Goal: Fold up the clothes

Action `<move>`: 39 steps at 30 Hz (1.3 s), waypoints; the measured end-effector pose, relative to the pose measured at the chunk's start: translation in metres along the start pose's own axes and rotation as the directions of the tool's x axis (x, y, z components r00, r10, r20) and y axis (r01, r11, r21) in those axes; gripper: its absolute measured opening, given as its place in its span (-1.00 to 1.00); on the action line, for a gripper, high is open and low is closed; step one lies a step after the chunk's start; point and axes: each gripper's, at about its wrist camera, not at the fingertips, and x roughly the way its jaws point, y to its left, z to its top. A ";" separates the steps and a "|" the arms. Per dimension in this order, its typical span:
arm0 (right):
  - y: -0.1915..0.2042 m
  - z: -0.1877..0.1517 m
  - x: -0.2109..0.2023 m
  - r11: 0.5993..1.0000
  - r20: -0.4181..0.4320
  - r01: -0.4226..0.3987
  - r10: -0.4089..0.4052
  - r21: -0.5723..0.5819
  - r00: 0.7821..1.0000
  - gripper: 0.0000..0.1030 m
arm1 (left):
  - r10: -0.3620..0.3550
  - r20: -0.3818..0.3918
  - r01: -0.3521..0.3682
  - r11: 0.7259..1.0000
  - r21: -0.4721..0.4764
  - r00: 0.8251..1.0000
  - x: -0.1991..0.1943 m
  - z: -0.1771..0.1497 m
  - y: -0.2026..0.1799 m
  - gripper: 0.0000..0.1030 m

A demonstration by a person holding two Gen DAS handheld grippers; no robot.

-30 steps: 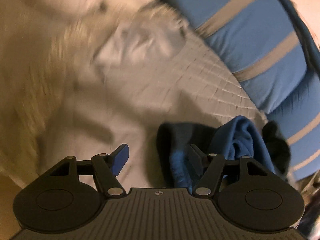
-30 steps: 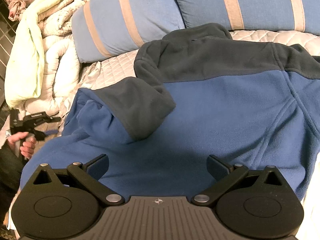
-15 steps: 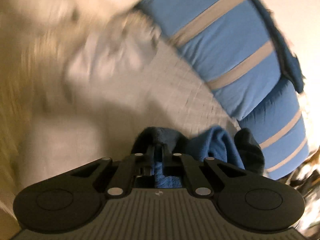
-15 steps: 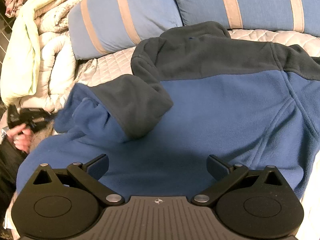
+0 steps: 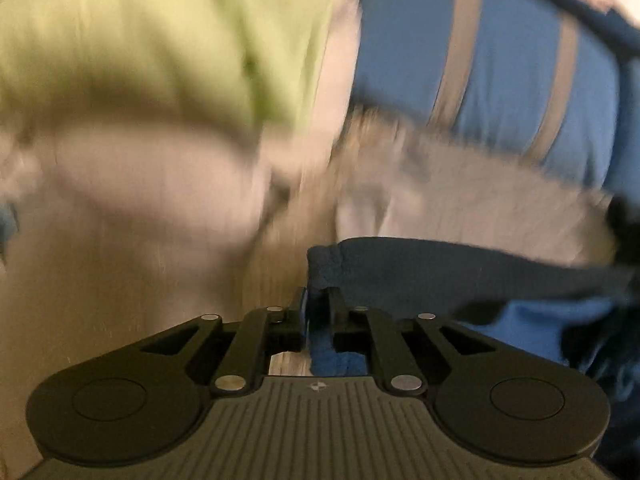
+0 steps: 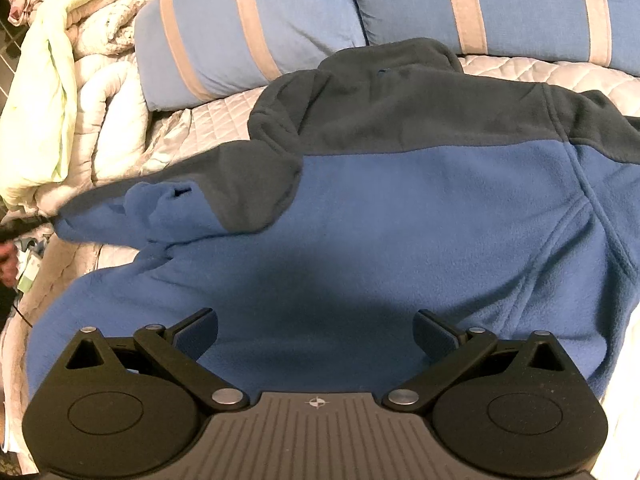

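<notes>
Right wrist view: the right gripper [image 6: 316, 334], jaws spread wide, hangs over the blue-and-grey fleece jacket [image 6: 400, 216] lying flat on a quilted bedspread [image 6: 224, 120]. At its left edge the left gripper [image 5: 318, 312] is clamped on the sleeve cuff [image 5: 326, 260]. Beyond lie striped blue pillows [image 6: 280, 20] and bunched pale blankets [image 6: 60, 92].
</notes>
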 end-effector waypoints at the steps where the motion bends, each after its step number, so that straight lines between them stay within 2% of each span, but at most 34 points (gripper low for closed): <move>1: 0.000 0.000 0.000 1.000 -0.001 0.001 -0.001 -0.002 1.000 1.00 | 0.007 -0.021 -0.007 1.000 -0.013 1.000 0.006 -0.006 0.002 -0.67; 3: 0.001 0.000 0.000 1.000 -0.002 0.004 -0.004 -0.006 1.000 1.00 | 0.007 -0.052 -0.009 0.999 -0.052 0.999 0.015 -0.016 0.009 -0.32; 6: 0.001 0.000 0.000 1.000 -0.002 0.008 -0.008 -0.006 1.000 1.00 | -0.051 -0.037 0.044 0.984 -0.175 0.998 0.013 -0.027 0.027 0.03; 9: 0.003 0.000 0.001 1.000 -0.003 0.013 -0.013 -0.008 1.000 1.00 | -0.143 -0.054 0.118 0.937 -0.329 0.988 0.023 -0.034 0.045 0.05; 12: 0.003 0.001 0.001 1.000 -0.004 0.016 -0.016 -0.009 1.000 1.00 | -0.247 -0.058 0.189 0.856 -0.482 0.967 0.037 -0.047 0.061 0.05; 14: 0.003 0.001 0.000 1.000 -0.003 0.017 -0.017 -0.010 1.000 1.00 | -0.290 -0.036 0.223 0.804 -0.551 0.956 0.046 -0.056 0.068 0.05; 18: 0.003 0.000 0.000 1.000 -0.003 0.020 -0.020 -0.010 1.000 1.00 | -0.349 0.016 0.280 0.723 -0.631 0.937 0.057 -0.066 0.075 0.03; 20: 0.003 0.000 0.000 1.000 -0.004 0.022 -0.022 -0.011 1.000 1.00 | -0.359 0.034 0.294 0.703 -0.648 0.933 0.058 -0.069 0.075 0.02; 22: 0.004 0.001 0.000 1.000 -0.004 0.024 -0.024 -0.011 1.000 1.00 | -0.387 0.058 0.327 0.681 -0.655 0.920 0.056 -0.069 0.075 0.02; 25: 0.003 0.001 0.001 1.000 -0.005 0.024 -0.024 -0.011 1.000 1.00 | -0.417 0.075 0.350 0.636 -0.687 0.906 0.060 -0.073 0.076 0.02; 28: 0.003 0.002 0.001 1.000 -0.007 0.025 -0.025 -0.012 1.000 1.00 | -0.455 0.095 0.367 0.558 -0.744 0.885 0.071 -0.085 0.081 0.02; 29: 0.003 0.002 0.001 1.000 -0.006 0.026 -0.026 -0.014 1.000 1.00 | -0.456 0.100 0.366 0.545 -0.754 0.885 0.072 -0.087 0.082 -0.07; 30: 0.003 0.002 0.001 1.000 -0.006 0.026 -0.026 -0.013 1.000 1.00 | -0.442 0.099 0.357 0.551 -0.754 0.892 0.071 -0.086 0.083 -0.38; 33: 0.002 0.002 0.001 1.000 -0.007 0.024 -0.024 -0.011 1.000 1.00 | -0.399 0.098 0.330 0.568 -0.754 0.912 0.067 -0.085 0.084 -0.54; 34: 0.003 0.002 0.002 1.000 -0.008 0.025 -0.025 -0.013 1.000 1.00 | -0.378 0.094 0.318 0.593 -0.740 0.921 0.064 -0.081 0.083 -0.55; 39: 0.002 0.002 0.001 1.000 -0.011 0.022 -0.022 -0.013 1.000 1.00 | -0.209 0.113 0.237 0.811 -0.536 0.971 0.024 -0.042 0.067 -0.58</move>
